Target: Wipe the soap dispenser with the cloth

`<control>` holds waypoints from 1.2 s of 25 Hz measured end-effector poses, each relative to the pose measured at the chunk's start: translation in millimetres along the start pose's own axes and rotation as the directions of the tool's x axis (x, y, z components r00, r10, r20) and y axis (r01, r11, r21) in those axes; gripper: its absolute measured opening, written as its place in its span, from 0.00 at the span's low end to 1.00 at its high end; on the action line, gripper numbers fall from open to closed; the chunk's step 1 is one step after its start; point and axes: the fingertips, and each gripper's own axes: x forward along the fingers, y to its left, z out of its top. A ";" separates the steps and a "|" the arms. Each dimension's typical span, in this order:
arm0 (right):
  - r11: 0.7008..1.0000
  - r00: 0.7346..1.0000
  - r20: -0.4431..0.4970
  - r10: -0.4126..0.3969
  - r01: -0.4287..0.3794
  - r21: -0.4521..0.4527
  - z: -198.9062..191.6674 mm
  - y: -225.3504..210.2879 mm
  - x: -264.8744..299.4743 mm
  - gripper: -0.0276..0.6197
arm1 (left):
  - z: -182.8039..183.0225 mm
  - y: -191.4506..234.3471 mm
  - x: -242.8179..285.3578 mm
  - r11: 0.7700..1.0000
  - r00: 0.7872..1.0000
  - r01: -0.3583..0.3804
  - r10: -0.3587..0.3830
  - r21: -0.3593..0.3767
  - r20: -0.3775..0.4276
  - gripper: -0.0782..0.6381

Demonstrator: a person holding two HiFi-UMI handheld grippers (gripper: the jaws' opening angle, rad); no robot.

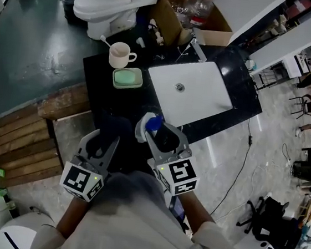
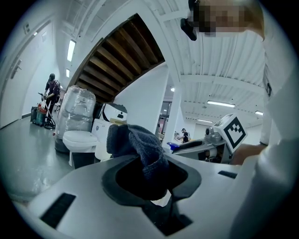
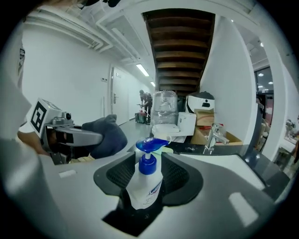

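Jaws of the right gripper (image 3: pixel 148 168) stand wide, pads clear of the soap dispenser (image 3: pixel 145 186) upright between them, by the near edge of the black table (image 1: pixel 101 87), lower centre in the head view. Left gripper (image 2: pixel 149 172) jaws clamp the dark cloth (image 2: pixel 140 149) just left of it; the bottle probably needs steadying before rubbing, or it may tip

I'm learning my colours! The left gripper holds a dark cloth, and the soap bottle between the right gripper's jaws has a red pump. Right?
Not quite. The pump is blue, not red; the right gripper view shows it. The left gripper does hold the dark cloth, and the soap bottle does stand between the right gripper's jaws.
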 end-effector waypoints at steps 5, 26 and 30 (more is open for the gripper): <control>0.999 0.999 0.003 0.042 -0.042 0.006 -1.4 1.2 9.6 0.26 | -1.5 0.6 13.6 1.000 1.000 0.004 -0.004 0.002 -0.011 0.25; 0.994 0.995 0.023 0.100 -0.102 0.048 -4.9 -6.8 12.4 0.24 | -9.6 -4.1 52.9 0.999 0.998 0.045 -0.044 0.026 -0.036 0.25; 0.993 0.994 0.025 0.105 -0.106 0.052 -5.3 -8.2 12.1 0.24 | -6.7 -2.4 62.7 0.998 0.998 0.052 -0.051 0.024 -0.039 0.25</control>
